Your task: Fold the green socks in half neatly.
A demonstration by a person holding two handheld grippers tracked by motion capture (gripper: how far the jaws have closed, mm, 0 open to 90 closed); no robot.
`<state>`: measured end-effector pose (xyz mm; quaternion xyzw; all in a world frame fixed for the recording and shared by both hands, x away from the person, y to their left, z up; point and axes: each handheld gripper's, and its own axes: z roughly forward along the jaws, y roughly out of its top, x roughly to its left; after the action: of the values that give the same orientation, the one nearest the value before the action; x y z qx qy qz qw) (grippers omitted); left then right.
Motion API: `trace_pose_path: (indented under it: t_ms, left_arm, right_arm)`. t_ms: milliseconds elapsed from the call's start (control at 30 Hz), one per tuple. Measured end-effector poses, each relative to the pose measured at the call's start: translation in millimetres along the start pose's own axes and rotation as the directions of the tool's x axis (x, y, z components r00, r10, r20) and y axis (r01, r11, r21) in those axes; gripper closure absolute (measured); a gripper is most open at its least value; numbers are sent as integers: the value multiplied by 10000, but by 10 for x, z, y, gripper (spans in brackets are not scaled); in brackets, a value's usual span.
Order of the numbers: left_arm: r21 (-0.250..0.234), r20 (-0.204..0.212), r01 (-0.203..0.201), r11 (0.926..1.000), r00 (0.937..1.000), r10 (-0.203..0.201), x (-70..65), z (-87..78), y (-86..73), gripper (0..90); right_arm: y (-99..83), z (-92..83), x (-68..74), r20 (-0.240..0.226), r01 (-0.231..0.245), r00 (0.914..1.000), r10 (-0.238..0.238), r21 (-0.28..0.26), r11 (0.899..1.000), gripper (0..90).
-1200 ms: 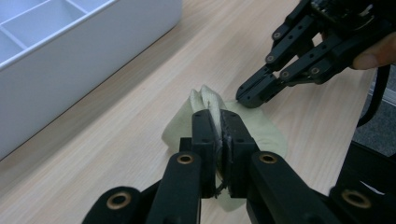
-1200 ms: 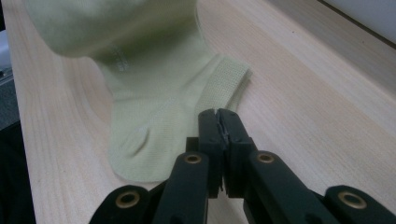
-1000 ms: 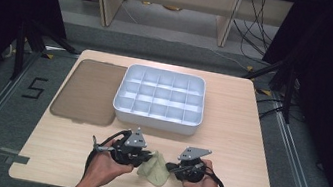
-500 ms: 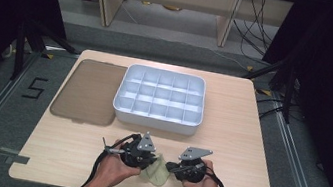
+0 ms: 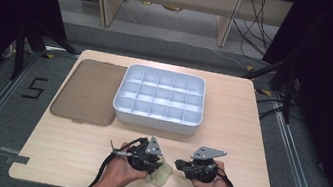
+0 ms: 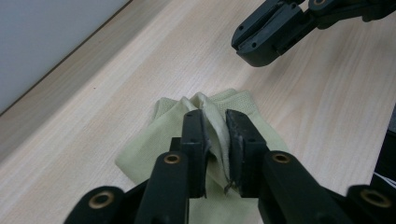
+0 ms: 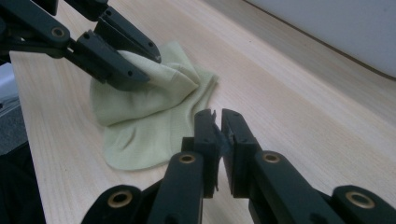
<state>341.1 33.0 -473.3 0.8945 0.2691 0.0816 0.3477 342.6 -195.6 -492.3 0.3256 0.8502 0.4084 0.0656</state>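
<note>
High view: pale green cloth crumpled at the near edge of the wooden surface, between the two hands. Left tool touching the cloth's left side; right tool just right of it, tip pointed toward the cloth. Farther back, a white divided tray near the middle, with a brown flat lid touching its left side.

Left gripper view: left tool with a raised fold of the cloth standing between the jaws. Jaws just been opening, a narrow gap visible beside the fold, grip loosened rather than clamped. Rest of the cloth spread flat on the surface under and beyond the jaws. Right tool at far right, off the cloth.

Right gripper view: right tool clenched, jaws nearly meeting, nothing between them, resting just right of the cloth. Left tool at upper left, jaws straddling the cloth's bunched top. Surface running past toward the tray wall at far right.
</note>
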Motion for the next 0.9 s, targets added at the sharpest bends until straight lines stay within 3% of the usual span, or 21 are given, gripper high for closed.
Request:
trace_pose_path:
  t_ms: [33,67,200,300,333,500,533,567,633,700,733,900]
  left_arm:
    - [-222,425,211,9995,9989,-201,12,-3,-1,708]
    - [-354,578,399,9986,9976,-378,14,-16,-1,687]
    - [-784,767,773,9939,9945,-712,30,-60,13,575]
    - [-1241,1100,1235,9845,9878,-1101,33,-171,24,529]
    - [-1339,1132,1127,9846,9888,-978,39,-213,23,528]
    - [-1572,1081,1159,9807,9891,-995,76,-341,-36,576]
    - [-1542,931,1009,9829,9918,-872,107,-371,-92,636]
    - [-1502,886,868,9848,9933,-741,124,-382,-124,668]
    - [-1470,801,986,9842,9929,-875,126,-380,-157,706]
    - [-1229,581,600,9906,9969,-531,165,-387,-221,751]
    - [-1237,560,722,9897,9963,-657,167,-377,-247,771]
    - [-665,477,575,9961,9974,-544,211,-268,-400,808]
  right_arm:
    - [-3,-14,-1,-31,-65,10000,65,-35,10000,851]
    - [-1,-14,-15,34,62,10000,-62,-34,10000,851]
    - [5,-32,-30,14,-7,10000,7,-123,9999,848]
    - [14,-62,-58,4,-59,10000,59,-311,9995,842]
    - [12,-75,-59,24,-116,9999,117,-285,9995,842]
    - [15,-114,-72,49,-219,9997,222,-451,9987,840]
    - [27,-128,-46,-111,-397,9992,392,-508,9979,839]
    - [39,-143,-52,28,-239,9997,241,-502,9985,839]
    - [49,-148,-41,4,-275,9996,276,-534,9982,839]
    - [69,-155,-16,-64,-153,9999,149,-621,9980,838]
    - [78,-148,0,-167,-92,9998,81,-684,9976,837]
    - [132,-112,163,-474,250,9985,-288,-799,9965,835]
